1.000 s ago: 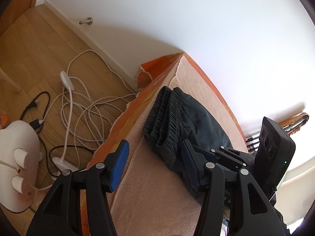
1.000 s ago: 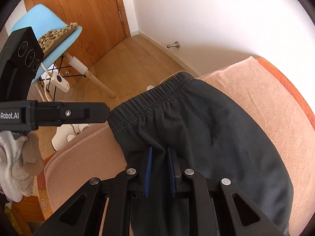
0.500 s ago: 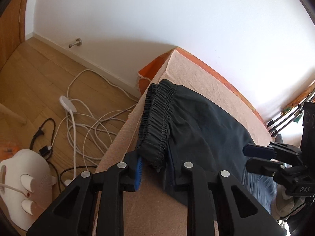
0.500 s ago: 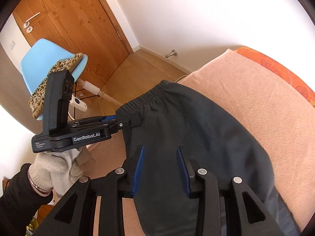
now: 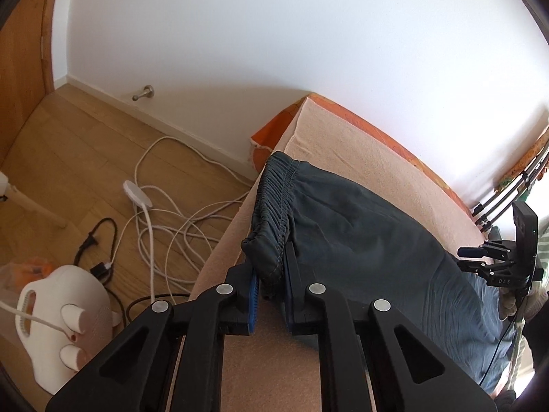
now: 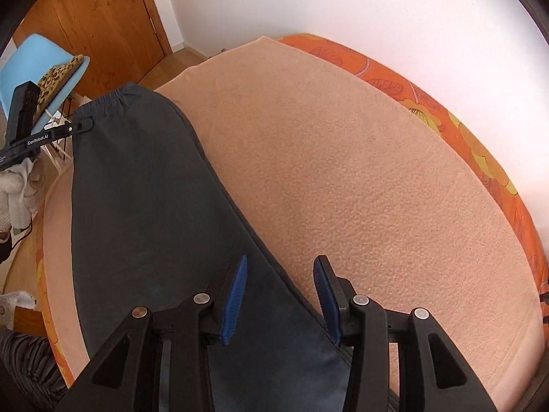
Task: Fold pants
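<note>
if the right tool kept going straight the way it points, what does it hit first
Most likely the edge of the dark grey pants lying on the peach fleece blanket. The right tool is opening with nothing pinched between its blue pads, and the pants edge runs under the gap; depth is unclear.

Right of the dark pants (image 6: 144, 213) the peach blanket (image 6: 360, 171) lies bare and wide — open room for a gripper all the way to the orange floral sheet edge (image 6: 480, 158) and the white wall (image 6: 377, 7) close behind it. On the left, the bed's end drops to the wood floor (image 5: 68, 158), cluttered with tangled white cables (image 5: 171, 213), a black cord (image 5: 92, 243) and a white appliance (image 5: 61, 316) — little clear passage low down. The far corner holds a blue chair (image 6: 37, 58) before a wooden door (image 6: 103, 13).
</note>
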Demonstrator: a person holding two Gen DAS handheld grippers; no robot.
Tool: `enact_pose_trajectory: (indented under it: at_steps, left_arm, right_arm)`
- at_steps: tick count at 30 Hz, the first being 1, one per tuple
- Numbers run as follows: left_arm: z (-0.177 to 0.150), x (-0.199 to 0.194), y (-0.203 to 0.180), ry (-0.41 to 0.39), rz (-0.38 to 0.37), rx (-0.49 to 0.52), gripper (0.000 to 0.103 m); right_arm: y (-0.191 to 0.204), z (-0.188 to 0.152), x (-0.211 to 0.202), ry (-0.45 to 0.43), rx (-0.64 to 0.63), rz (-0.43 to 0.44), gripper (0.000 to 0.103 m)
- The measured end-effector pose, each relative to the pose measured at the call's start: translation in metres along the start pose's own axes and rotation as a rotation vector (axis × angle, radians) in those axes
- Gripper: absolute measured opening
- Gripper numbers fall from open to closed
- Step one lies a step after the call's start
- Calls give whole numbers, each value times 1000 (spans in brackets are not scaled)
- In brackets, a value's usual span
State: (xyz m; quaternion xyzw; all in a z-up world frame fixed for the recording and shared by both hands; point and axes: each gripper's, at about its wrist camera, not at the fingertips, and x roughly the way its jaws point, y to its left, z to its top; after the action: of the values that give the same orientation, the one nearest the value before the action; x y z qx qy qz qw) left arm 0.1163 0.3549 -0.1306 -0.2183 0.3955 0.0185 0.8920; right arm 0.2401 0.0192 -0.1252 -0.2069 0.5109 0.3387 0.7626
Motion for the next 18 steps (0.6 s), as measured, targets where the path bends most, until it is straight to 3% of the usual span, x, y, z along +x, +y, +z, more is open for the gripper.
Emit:
enact_pose_trajectory:
  at_steps: [2,5,9,10,11,14,16,18]
  left_arm:
    - [-2,-3,0,-4,7,3,11]
    - [-1,-9,-1,-10,6,-5,11]
    - [3,-18,-8,-21,12,14,11]
    - [5,-20,-11,-23,16,25,11]
    - [6,-21,-13,-24,21,36,11]
    - [11,-27,-22,-29,28,58,10]
    - [14,-33,-30,-40,21,72,10]
    - [17,-39,-37,-48,12,83,10]
  right_arm:
    - [8,-5,6,11,-38,6,39]
    - [19,-10,9,-22,-105,-109,10]
    - [7,-1,6,-49,-31,-202,13]
    - [5,0,1,-61,-13,-201,26]
    - [3,0,-7,-86,15,-189,31]
    - [9,-3,-32,-152,62,-112,33]
    - [21,-9,-46,-195,83,13,30]
    - [41,-11,-45,-193,68,69,28]
